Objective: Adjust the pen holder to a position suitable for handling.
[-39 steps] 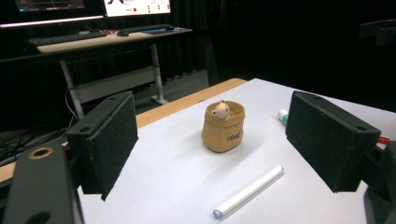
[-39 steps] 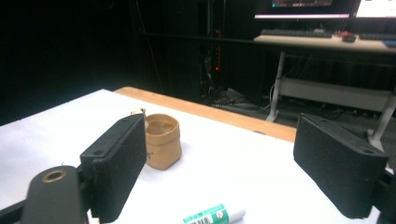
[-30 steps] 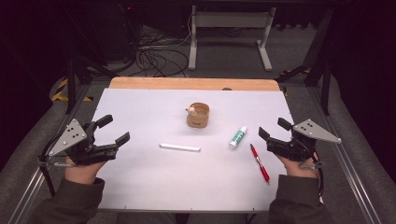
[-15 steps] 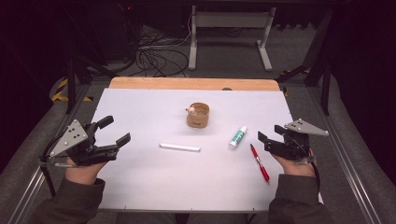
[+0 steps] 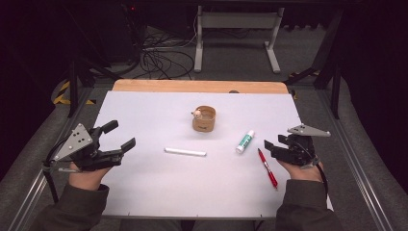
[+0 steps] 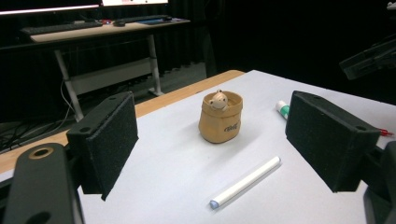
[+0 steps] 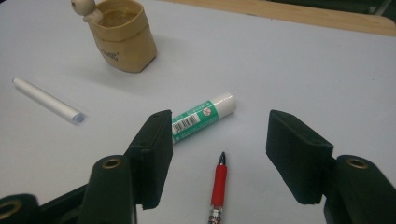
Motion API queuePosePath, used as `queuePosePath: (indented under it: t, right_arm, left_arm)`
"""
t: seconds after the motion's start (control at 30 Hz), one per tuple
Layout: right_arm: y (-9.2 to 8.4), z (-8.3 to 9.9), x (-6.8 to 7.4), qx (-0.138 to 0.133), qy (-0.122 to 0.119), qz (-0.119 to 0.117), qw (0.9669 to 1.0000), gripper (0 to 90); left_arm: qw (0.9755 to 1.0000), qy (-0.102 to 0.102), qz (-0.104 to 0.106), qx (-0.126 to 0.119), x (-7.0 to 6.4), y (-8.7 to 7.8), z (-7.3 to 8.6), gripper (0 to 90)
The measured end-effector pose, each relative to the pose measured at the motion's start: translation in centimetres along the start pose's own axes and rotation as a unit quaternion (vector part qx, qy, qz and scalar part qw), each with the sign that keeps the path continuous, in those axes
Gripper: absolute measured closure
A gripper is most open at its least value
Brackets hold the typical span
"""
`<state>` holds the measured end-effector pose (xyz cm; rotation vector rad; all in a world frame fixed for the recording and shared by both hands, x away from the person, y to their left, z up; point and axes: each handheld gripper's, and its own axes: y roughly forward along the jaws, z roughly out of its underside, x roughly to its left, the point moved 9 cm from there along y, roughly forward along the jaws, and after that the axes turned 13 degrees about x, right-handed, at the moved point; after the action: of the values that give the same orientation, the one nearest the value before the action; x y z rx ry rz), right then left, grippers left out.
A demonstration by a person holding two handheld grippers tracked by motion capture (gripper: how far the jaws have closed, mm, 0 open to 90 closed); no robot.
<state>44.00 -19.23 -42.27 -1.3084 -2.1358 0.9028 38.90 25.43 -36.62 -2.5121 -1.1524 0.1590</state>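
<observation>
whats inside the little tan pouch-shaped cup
A small beige bear-like figure peeks over the rim of the tan pouch-shaped cup; its head shows. In the high view the inside looks otherwise bare, but the cup's wall hides the figure's lower part and the bottom.

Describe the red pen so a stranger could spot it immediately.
Start from the white table sheet and go to its right side, near the right gripper. The red pen lies there beside a green-labelled glue stick; it is the slim red item with a black tip.

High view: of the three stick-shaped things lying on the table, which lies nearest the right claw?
The red pen, just beside the right claw; the glue stick and white tube lie farther left.
</observation>
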Motion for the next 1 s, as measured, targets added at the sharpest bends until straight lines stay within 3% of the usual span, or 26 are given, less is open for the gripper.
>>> queuePosePath:
  t: [0.43,1.0]
  right_arm:
    - [1.6,0.9,0.0,0.038,0.001,-0.010,0.9992,47.5]
    - [4.1,2.2,-0.3,0.093,0.010,-0.013,0.9955,54.2]
  left_arm:
    - [1.0000,-0.002,0.003,0.003,-0.1,0.2,0.1,17.9]
    - [0.9999,-0.006,0.009,0.007,-0.3,0.6,0.4,18.0]
